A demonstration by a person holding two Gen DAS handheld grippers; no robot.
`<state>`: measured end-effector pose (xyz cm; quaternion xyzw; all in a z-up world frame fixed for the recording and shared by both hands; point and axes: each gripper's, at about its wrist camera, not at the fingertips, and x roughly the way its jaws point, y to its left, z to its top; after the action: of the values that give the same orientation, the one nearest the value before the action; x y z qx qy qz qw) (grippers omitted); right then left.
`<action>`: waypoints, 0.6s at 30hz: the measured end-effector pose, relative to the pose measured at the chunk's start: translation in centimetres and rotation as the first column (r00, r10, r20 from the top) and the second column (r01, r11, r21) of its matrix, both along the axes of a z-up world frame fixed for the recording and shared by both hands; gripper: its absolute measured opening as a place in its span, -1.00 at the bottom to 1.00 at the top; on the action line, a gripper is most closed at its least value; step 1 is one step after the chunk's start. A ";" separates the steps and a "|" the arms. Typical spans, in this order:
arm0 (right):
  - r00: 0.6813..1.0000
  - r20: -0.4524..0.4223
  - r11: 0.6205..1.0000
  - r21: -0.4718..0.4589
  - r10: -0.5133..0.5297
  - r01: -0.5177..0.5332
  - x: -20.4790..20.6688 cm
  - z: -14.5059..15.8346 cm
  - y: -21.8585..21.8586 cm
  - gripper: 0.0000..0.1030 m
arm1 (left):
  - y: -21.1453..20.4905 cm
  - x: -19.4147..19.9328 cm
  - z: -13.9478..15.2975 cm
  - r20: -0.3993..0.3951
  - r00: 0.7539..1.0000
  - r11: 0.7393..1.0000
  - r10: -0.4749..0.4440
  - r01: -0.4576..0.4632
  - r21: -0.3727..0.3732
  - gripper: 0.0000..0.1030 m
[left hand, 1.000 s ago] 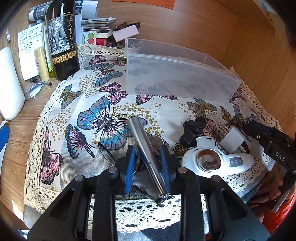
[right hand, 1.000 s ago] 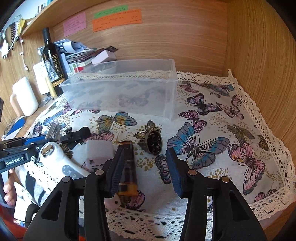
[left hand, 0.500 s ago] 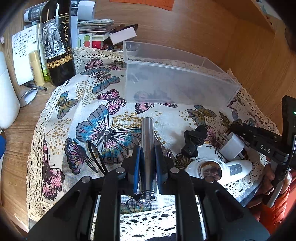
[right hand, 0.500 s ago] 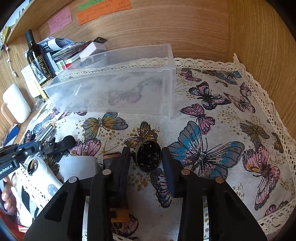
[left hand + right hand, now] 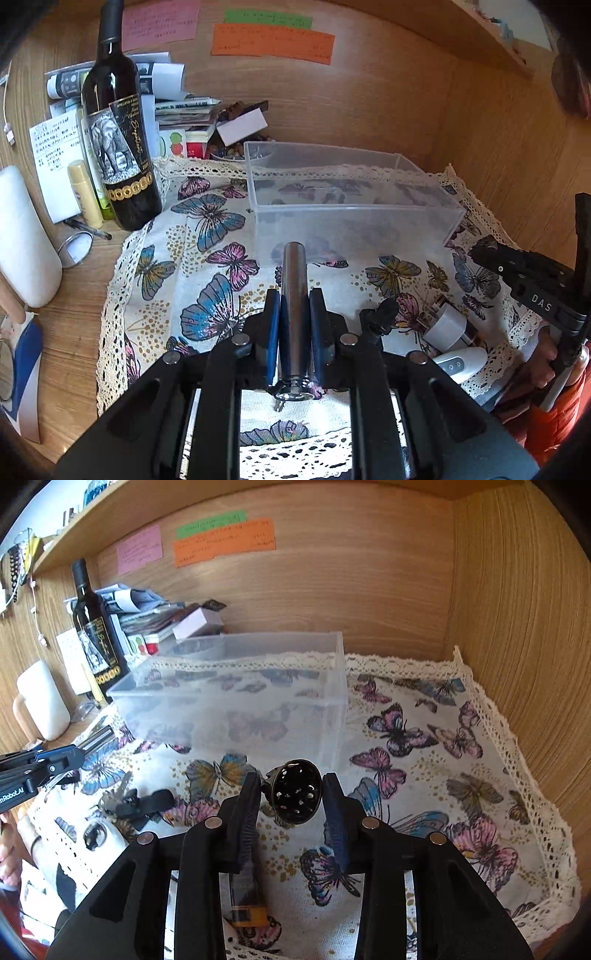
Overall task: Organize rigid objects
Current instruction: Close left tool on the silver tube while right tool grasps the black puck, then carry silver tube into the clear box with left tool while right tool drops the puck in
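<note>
My left gripper (image 5: 294,306) is shut on a steel tube (image 5: 294,295) and holds it above the butterfly cloth (image 5: 207,258), pointing at the clear plastic bin (image 5: 351,206). It also shows in the right wrist view (image 5: 55,762). My right gripper (image 5: 291,794) is shut on a dark perforated metal cup (image 5: 297,792), lifted off the cloth in front of the bin (image 5: 236,698). A black clip (image 5: 380,314), a white plug adapter (image 5: 443,328) and a white handheld device (image 5: 460,363) lie on the cloth at the right.
A wine bottle (image 5: 118,133), papers, a lip balm tube (image 5: 85,192) and a white mug (image 5: 22,236) stand left of the cloth. An orange-and-black lighter-like item (image 5: 245,897) lies under my right gripper. Wooden walls close in the back and right.
My left gripper closed on the steel tube and lifted it toward the bin. My right gripper moved onto the perforated cup, closed on it and raised it off the cloth.
</note>
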<state>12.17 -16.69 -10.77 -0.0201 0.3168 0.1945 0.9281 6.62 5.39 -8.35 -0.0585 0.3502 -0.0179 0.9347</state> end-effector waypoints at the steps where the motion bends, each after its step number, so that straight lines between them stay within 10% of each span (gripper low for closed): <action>1: 1.000 0.013 1.000 0.001 0.001 -0.001 0.0 0.4 0.0 -0.39 | 0.0 0.0 0.3 0.009 1.000 1.000 -0.001 0.001 0.001 -0.71; 18: 0.984 0.176 1.000 0.001 0.019 -0.020 1.9 6.1 1.9 -0.39 | 0.0 4.1 6.5 0.151 0.988 0.999 -0.038 0.033 0.038 -0.71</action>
<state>14.11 -14.78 -4.66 -0.0392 0.2332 0.2014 0.9505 10.69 5.36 -1.83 -0.0342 0.2794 -0.0328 0.9590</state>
